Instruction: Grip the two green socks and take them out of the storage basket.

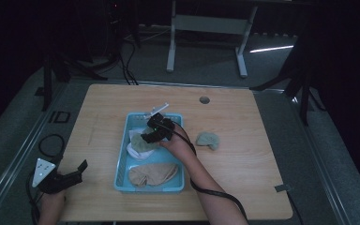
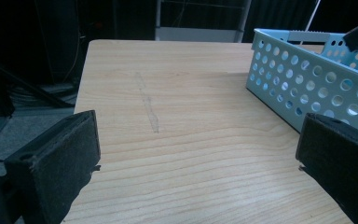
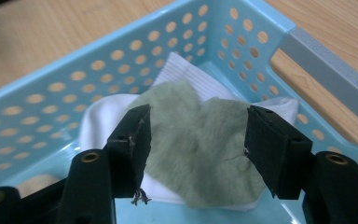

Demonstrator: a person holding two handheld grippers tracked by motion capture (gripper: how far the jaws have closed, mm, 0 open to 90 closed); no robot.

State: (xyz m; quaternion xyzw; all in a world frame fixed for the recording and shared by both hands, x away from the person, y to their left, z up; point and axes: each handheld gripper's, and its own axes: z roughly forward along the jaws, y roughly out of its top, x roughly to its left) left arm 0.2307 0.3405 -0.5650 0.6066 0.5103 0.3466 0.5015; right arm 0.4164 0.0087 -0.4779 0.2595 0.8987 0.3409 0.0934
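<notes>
Green sock (image 3: 200, 149) is lying on a white sock (image 3: 102, 116) in the blue basket (image 3: 46, 88), between the right gripper's (image 3: 196, 140) spread jaws, needing a centred pinch, while the left gripper (image 2: 196, 158) is idling agape.

High view overhead, claw views close, sharing basket (image 1: 122, 161)

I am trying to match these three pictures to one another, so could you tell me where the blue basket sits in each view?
High view: blue basket at the table's middle, the right gripper over its far half.
Left gripper view: its perforated wall at upper right.
Right gripper view: its walls run across the picture, beyond the jaws.
Shared landmark: the round-holed blue wall.
</notes>
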